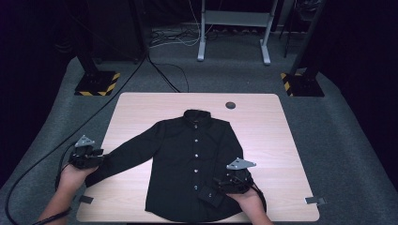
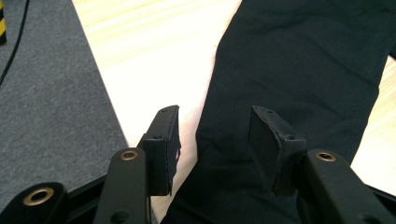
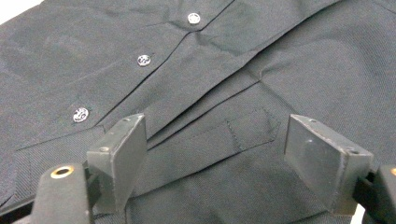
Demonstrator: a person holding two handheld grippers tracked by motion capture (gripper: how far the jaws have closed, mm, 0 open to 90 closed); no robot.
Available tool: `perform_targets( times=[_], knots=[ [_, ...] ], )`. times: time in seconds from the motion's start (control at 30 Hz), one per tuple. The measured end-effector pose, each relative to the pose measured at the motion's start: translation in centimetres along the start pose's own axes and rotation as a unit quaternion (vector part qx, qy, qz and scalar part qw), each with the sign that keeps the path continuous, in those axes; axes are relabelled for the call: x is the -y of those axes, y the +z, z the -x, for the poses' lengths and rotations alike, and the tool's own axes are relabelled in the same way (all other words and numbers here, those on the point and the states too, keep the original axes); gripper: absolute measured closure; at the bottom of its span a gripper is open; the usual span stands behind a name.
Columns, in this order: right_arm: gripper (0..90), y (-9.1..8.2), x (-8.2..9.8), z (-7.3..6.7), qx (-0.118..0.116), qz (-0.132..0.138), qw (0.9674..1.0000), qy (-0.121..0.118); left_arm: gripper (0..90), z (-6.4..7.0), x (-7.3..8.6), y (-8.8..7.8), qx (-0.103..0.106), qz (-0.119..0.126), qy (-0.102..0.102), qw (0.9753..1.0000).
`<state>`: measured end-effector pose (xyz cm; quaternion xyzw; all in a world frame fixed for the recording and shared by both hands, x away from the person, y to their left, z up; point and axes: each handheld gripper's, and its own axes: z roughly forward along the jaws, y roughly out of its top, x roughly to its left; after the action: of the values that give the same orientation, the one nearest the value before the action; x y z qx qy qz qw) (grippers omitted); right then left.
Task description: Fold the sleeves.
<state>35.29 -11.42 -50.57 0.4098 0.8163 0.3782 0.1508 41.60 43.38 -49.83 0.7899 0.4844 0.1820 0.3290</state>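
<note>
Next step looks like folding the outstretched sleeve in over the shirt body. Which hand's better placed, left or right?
Left, probably. The left gripper sits at the outstretched sleeve's cuff end, jaws open astride the cloth. The right gripper is over the folded-in sleeve near the hem, across the shirt.

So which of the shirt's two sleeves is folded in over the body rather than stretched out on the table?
The sleeve by the right tongs: its cuff lies on the shirt front. The other sleeve stretches out across the table toward the left tongs.
</note>
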Motion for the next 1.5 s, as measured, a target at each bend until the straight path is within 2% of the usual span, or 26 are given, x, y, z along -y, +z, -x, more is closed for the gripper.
perform_targets(
  times=[0.3, 0.77, 1.17, 1.3, 1.5],
  knots=[
    [19.9, 0.1, 0.0, 0.0, -0.001, -0.002, 1.0000, 0.005, 54.8, -0.6, 1.0, -0.2, -0.005, -0.006, -0.002, 1.0000],
    [19.3, 0.2, 0.1, 0.1, -0.002, -0.002, 1.0000, 0.009, 57.6, -0.8, 1.8, 0.1, -0.012, -0.017, 0.002, 0.9998],
    [18.9, 0.2, 0.1, 0.1, -0.005, -0.002, 0.9999, 0.010, 57.8, -1.1, 2.3, 0.3, -0.005, -0.019, -0.003, 0.9998],
    [18.9, 0.3, 0.2, 0.1, -0.006, -0.003, 0.9999, 0.010, 60.3, -1.2, 2.3, 0.3, 0.001, -0.016, -0.002, 0.9999],
    [18.9, 0.3, 0.2, 0.1, -0.005, -0.004, 0.9999, 0.011, 70.3, -1.1, 2.5, 0.3, 0.013, -0.011, -0.004, 0.9999]
  ],
)
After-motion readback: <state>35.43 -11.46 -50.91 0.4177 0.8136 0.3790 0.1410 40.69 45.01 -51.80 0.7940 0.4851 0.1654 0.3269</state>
